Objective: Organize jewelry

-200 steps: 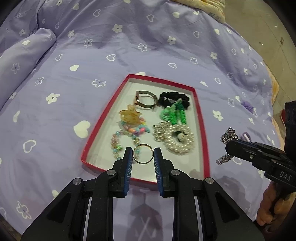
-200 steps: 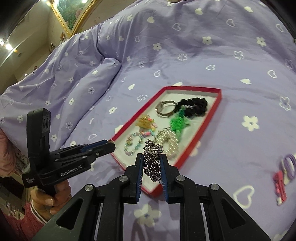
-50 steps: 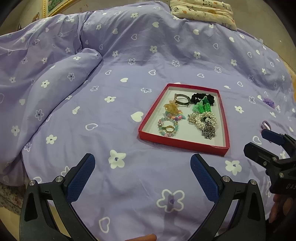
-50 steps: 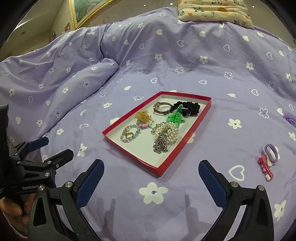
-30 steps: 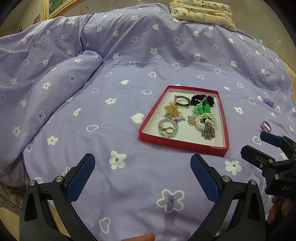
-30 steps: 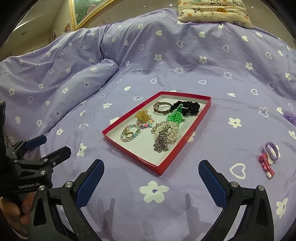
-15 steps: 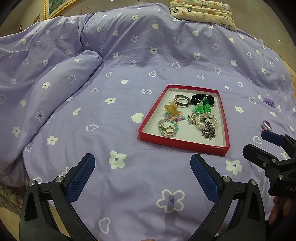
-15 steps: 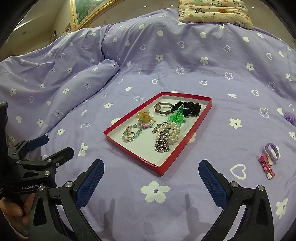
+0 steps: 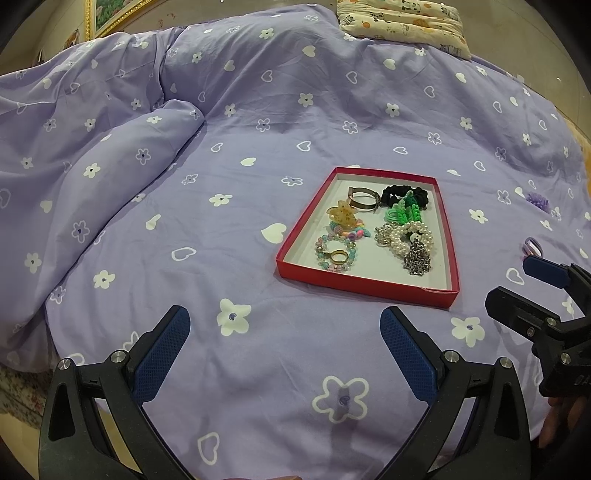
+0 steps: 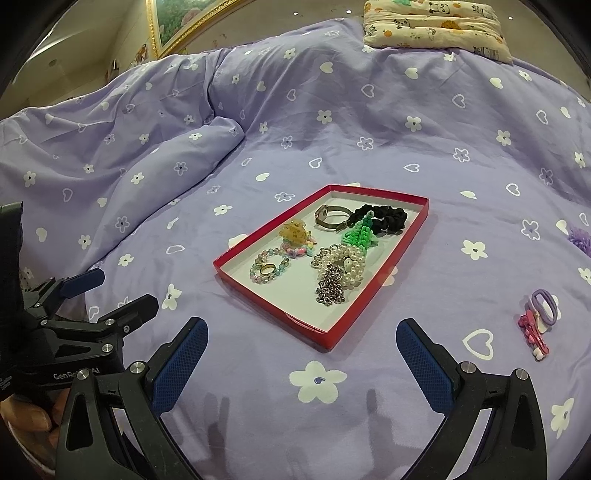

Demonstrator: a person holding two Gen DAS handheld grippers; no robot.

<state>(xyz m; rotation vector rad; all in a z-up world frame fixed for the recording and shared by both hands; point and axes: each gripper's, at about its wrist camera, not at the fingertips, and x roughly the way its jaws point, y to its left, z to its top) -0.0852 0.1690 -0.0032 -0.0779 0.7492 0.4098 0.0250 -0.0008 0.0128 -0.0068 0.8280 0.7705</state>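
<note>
A red tray (image 9: 364,285) (image 10: 271,308) lies on the purple bed cover. It holds a gold ring (image 9: 338,255) (image 10: 267,271) inside a bead bracelet, a silver chain (image 9: 417,257) (image 10: 331,286), a pearl bracelet (image 9: 406,232), a green band, a black scrunchie (image 9: 402,194) and a yellow clip. My left gripper (image 9: 284,343) is wide open and empty, held back from the tray's near edge. My right gripper (image 10: 301,354) is wide open and empty, also near of the tray. Each gripper shows in the other's view, the right (image 9: 532,291) and the left (image 10: 107,295).
Purple hair ties and pink clips (image 10: 537,317) lie loose on the cover right of the tray. A small purple scrunchie (image 9: 537,201) lies further right. A folded ridge of duvet (image 9: 110,158) rises at left. A patterned pillow (image 10: 436,27) lies at the far end.
Since 6.7 s ago both grippers let go of the ring and the chain, which now lie in the tray, opened wide and drew back. In the last second almost nothing has moved.
</note>
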